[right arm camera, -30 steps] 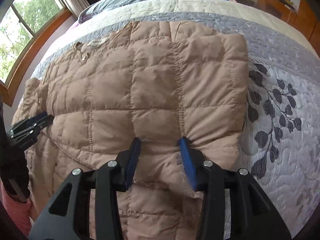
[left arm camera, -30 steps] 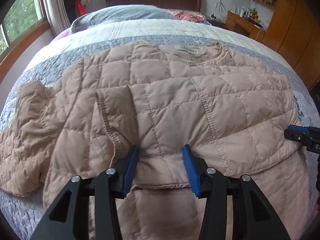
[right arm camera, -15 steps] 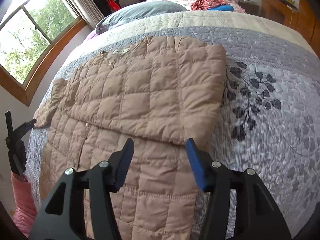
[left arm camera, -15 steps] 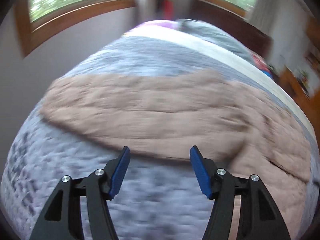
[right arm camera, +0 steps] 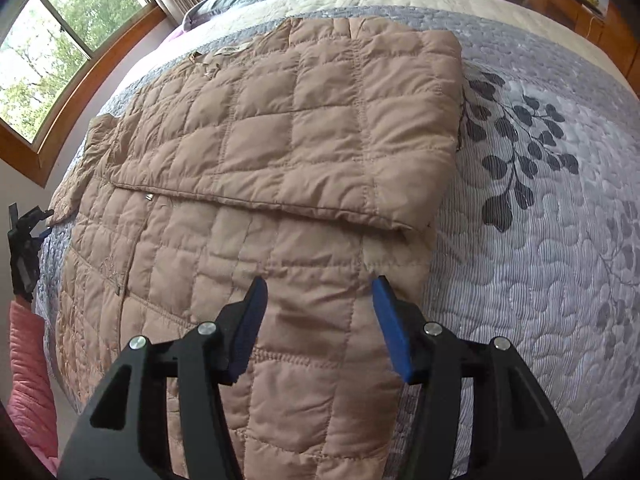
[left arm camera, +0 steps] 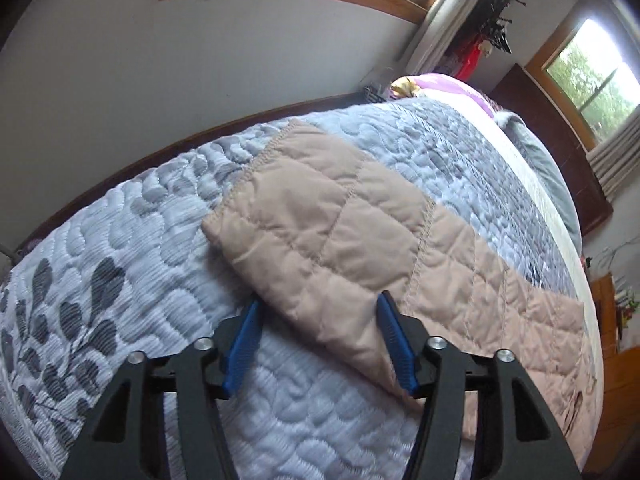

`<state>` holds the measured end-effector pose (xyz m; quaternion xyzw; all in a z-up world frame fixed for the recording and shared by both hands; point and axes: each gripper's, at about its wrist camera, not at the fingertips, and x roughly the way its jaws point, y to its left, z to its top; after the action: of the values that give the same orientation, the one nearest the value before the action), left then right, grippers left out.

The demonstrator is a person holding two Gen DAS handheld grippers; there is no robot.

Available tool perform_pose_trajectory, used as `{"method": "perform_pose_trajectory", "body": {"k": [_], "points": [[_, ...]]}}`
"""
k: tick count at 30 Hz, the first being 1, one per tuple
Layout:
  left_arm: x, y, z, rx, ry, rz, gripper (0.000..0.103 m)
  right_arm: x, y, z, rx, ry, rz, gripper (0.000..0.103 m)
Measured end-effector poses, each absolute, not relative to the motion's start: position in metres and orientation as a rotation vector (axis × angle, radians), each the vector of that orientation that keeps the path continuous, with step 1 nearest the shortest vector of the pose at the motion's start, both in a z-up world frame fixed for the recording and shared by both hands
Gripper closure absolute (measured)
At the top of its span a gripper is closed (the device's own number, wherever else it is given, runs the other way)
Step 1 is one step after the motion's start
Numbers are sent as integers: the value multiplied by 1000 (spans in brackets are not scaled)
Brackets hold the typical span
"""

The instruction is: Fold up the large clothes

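While the tan quilted jacket (right arm camera: 280,152) is lying spread across the bed (right arm camera: 560,240), one side folded over its middle, the left gripper (left arm camera: 318,344) is closing its jaws around the sleeve (left arm camera: 320,240) by the bed's window-side edge; pad contact seems not yet made. The right gripper (right arm camera: 318,320) is hovering part-open over the jacket's lower panel, gripping nothing.

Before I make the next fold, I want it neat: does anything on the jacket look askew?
Yes. The left sleeve sticks out sideways across the bedspread, unfolded, while the right side is already folded over the jacket. The left tongs are closing around it.
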<state>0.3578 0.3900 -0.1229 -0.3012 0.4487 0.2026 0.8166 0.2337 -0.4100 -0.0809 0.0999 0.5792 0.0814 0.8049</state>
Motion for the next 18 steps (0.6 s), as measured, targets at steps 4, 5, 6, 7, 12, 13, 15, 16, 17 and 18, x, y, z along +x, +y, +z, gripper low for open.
{"method": "perform_pose_trajectory", "body": {"k": [4, 5, 6, 7, 12, 13, 15, 16, 17, 18], "points": [[365, 394, -126, -642, 939, 455, 74, 236, -407, -84, 199, 1246, 168, 48], [366, 394, -126, -633, 938, 457, 83, 236, -408, -85, 198, 1246, 166, 48], [367, 395, -127, -629, 938, 460, 90, 236, -408, -86, 198, 1247, 165, 48], [367, 395, -127, -626, 936, 462, 93, 237, -407, -87, 196, 1248, 166, 47], [364, 396, -128, -623, 918, 447, 98, 239, -406, -95, 196, 1251, 171, 46], [364, 395, -127, -624, 911, 451, 99, 239, -406, -95, 199, 1249, 172, 46], [360, 388, -117, -604, 879, 463, 99, 240, -407, -94, 208, 1246, 173, 46], [357, 382, -109, -582, 853, 458, 99, 239, -407, -93, 214, 1241, 173, 46], [354, 372, -99, -558, 821, 439, 99, 238, -408, -92, 218, 1237, 172, 46], [351, 362, -88, -542, 791, 413, 99, 235, -411, -89, 223, 1231, 169, 46]]}}
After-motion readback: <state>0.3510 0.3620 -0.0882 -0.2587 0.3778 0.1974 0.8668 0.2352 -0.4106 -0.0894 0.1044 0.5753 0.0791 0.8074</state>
